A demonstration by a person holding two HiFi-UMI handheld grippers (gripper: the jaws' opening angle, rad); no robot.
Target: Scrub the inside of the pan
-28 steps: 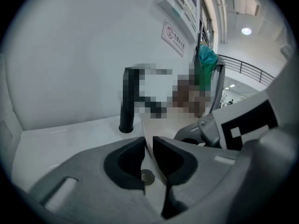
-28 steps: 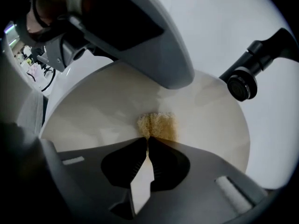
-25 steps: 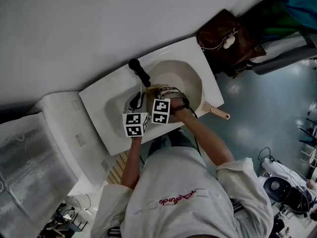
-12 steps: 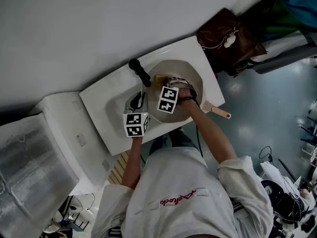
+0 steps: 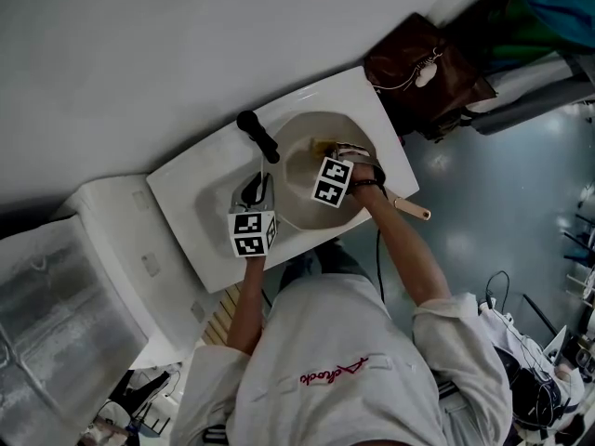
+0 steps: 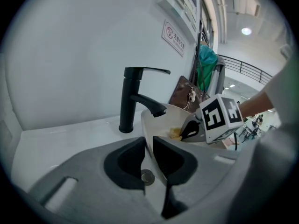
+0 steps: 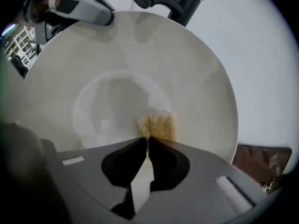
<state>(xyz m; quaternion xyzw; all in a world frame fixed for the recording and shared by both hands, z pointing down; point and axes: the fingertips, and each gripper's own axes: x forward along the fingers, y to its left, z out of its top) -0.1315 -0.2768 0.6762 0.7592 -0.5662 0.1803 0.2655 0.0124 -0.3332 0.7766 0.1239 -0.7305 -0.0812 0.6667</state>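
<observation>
The pan is held tilted in the bowl of the sink, its inside turned toward the right gripper. It is round, shallow and cream-coloured, with a smooth, faintly glossy inner wall and a flat circular base. A pale wooden handle is seen projecting past the near right edge of the sink.

A coarse, yellow sponge is pinched at the tips of the right gripper's fingers, which are drawn almost together on it. The sponge is pressed where the base meets the sloping wall. The rest of the pan's inside is seen bare around it, with wide open surface to the left and far side.

The left rim of the pan is clamped by the left gripper, whose dark, curved fingers are set narrow with the thin wall standing between them. A round metal drain is visible low behind that wall.

A matte black faucet is mounted on the far side of the sink, its spout reaching out over the pan's far rim, close above it. The sink top is white, smooth and flat, with open surface left of the bowl. A plain pale wall lies behind it. A brown bag is seen just past the sink's far right corner.
</observation>
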